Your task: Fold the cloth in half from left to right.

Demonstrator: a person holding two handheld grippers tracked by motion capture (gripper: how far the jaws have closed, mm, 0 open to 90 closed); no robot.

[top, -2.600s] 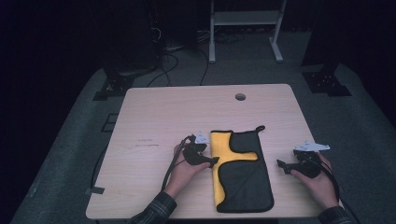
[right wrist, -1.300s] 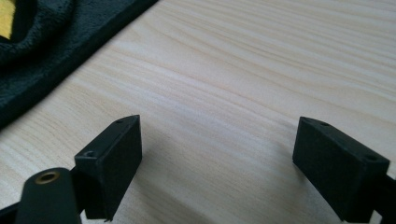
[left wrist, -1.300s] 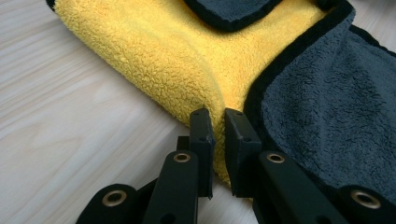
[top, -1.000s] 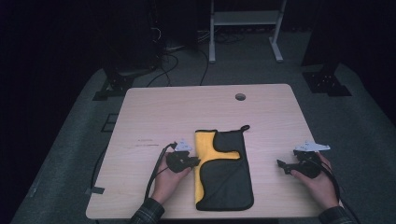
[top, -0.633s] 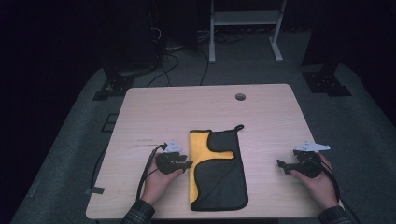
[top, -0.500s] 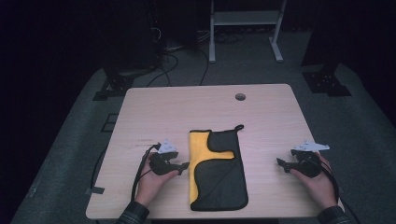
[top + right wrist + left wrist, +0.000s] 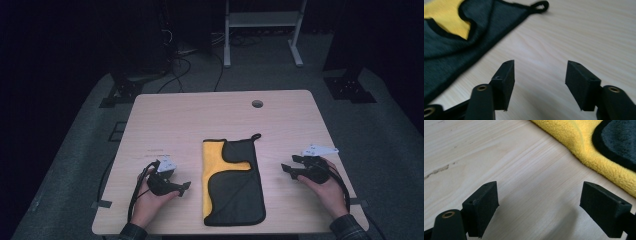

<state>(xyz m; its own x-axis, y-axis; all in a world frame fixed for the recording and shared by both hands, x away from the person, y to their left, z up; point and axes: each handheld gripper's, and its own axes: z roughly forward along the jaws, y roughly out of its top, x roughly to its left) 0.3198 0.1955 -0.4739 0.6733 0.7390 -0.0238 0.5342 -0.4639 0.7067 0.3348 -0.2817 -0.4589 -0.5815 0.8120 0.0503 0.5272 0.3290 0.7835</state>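
Dark floor and cabling surround the pale wooden table (image 7: 175, 120), and your work sits toward its near edge. Lying flat there, roughly midway between the left and right edges, is the folded black microfibre cloth with a yellow inner face and a black hanging loop (image 7: 232, 182); its loop points toward the far edge.

Your left gripper (image 7: 170, 184) rests near the near-left corner, and its jaws have just been opening; they stand wide apart over bare wood with nothing between them. In the left gripper view the cloth's yellow edge (image 7: 584, 150) lies beyond the fingertips (image 7: 482, 205), close but not touching.

Your right gripper (image 7: 295, 169) hovers by the right edge, well apart from the cloth. Its jaws have just been closing, yet they remain parted and empty.

To take the next fold cleanly, I'd judge you should bring each gripper to a corner of the cloth, keep the lower jaw skimming the wood, and pinch only the layer you mean to lift.
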